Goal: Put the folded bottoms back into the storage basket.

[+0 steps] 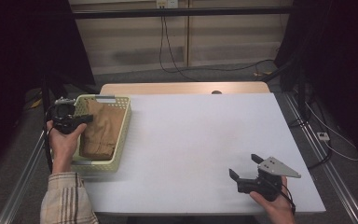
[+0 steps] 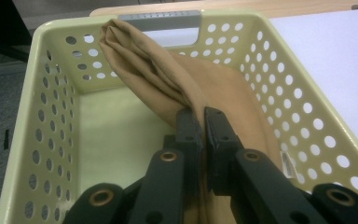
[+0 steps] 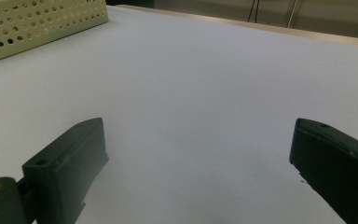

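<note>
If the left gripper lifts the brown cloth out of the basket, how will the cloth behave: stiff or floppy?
Probably floppy: the brown cloth lies in soft folds and drapes over the basket rim. It looks thin, so likely light. The left gripper pinches one fold, so the rest would probably hang and unfold.

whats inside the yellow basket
A tan cloth lies in the basket, pinched by the left gripper. Bare floor shows beside it; whatever lies under the cloth is covered.

A white rectangular table point(image 1: 200, 140) with a bare wooden strip along its far edge carries a pale yellow perforated plastic basket point(image 1: 123, 128), which stands at the left edge, near the front left corner.
</note>
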`<state>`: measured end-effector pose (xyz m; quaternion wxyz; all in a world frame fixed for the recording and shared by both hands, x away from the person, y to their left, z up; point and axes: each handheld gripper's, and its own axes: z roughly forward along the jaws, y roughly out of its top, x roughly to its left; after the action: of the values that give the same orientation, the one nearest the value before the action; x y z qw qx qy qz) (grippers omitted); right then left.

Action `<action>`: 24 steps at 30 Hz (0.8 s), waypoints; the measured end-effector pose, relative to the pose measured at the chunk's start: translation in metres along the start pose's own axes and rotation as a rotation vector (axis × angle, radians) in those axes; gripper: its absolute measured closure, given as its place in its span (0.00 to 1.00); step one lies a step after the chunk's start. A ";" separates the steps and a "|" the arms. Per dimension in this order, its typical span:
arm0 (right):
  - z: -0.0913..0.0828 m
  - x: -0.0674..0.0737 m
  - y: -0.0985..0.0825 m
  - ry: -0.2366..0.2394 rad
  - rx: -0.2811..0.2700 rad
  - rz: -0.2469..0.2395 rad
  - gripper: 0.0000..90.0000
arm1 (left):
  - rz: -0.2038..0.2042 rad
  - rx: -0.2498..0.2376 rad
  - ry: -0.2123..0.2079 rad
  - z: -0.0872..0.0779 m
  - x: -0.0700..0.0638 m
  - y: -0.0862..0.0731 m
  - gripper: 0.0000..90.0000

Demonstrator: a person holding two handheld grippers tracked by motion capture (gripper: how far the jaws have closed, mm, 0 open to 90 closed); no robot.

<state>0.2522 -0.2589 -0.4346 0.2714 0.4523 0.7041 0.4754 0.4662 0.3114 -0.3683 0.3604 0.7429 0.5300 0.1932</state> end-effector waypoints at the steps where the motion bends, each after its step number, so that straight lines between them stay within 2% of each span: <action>1: 0.000 0.000 0.000 0.000 0.000 -0.001 0.04 | -0.004 0.001 0.002 0.000 0.001 0.000 0.95; 8: 0.000 0.000 0.000 -0.001 0.000 0.000 0.04 | 0.002 0.024 0.031 0.003 0.001 -0.001 0.95; 10: 0.000 0.000 0.000 -0.001 -0.001 0.000 0.04 | -0.008 0.023 0.034 0.004 0.001 -0.002 0.95; 16: 0.000 0.000 0.000 -0.002 0.000 0.000 0.04 | -0.009 0.062 0.076 0.010 0.006 -0.007 0.94; 19: 0.000 0.000 0.000 0.000 0.000 -0.001 0.04 | 0.005 0.090 0.100 0.013 0.006 -0.008 0.94; 24: 0.000 0.000 0.000 0.000 0.000 0.000 0.04 | 0.005 0.105 0.124 0.016 0.007 -0.009 0.94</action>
<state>0.2521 -0.2589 -0.4346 0.2715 0.4524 0.7040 0.4753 0.4735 0.3137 -0.3869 0.2871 0.7487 0.5589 0.2115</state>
